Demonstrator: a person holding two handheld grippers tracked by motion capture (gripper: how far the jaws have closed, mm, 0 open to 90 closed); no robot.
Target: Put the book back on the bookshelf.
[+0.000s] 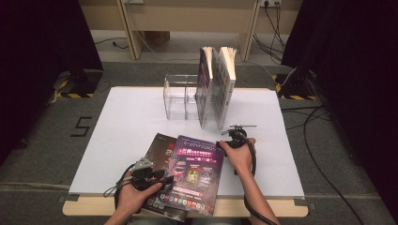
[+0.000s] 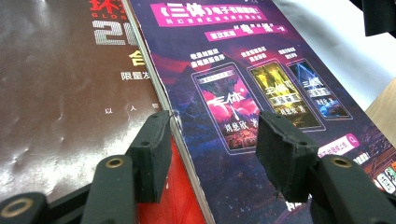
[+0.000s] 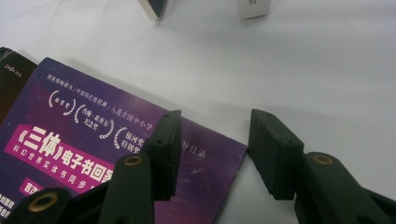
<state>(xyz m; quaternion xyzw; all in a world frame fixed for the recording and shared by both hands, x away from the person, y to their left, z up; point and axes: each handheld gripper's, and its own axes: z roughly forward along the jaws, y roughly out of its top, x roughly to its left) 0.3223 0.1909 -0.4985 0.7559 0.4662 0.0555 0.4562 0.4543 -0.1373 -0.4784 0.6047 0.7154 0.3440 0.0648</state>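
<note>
- A flat purple-covered paperback book (image 1: pixel 196 174) with pink banner lettering lies on the white sheet (image 1: pixel 126 126) that covers the counter, at about 6 o'clock on the sheet in the high view, its near end overhanging the counter's wooden front edge.
- It lies partly on top of a dark brown glossy-covered book (image 1: pixel 158 149), which shows at its 9 o'clock side.
- The left claw (image 1: pixel 165 180), held in the person's left hand (image 1: pixel 136 194), sits over the near left part of the two books, at about 7 o'clock on the sheet.
- In the left gripper view its jaws stand apart, one pad over the brown cover (image 2: pixel 60 93) and the other over the purple cover (image 2: pixel 243 88), with the purple book's left edge between them; whether the pads touch the covers cannot be told, and nothing is gripped.
- The right claw (image 1: pixel 220 145), in the person's right hand (image 1: pixel 239 154), is at the purple book's far right corner, at about 3 o'clock from the book's middle.
- In the right gripper view its jaws are wide apart: the left pad lies over the cover, the right pad over the bare white sheet, the corner of the book between them, not pinched.
- At 12 o'clock stand two upright books (image 1: pixel 216 86), leaning together beside a clear acrylic divided rack (image 1: pixel 180 98).
</note>
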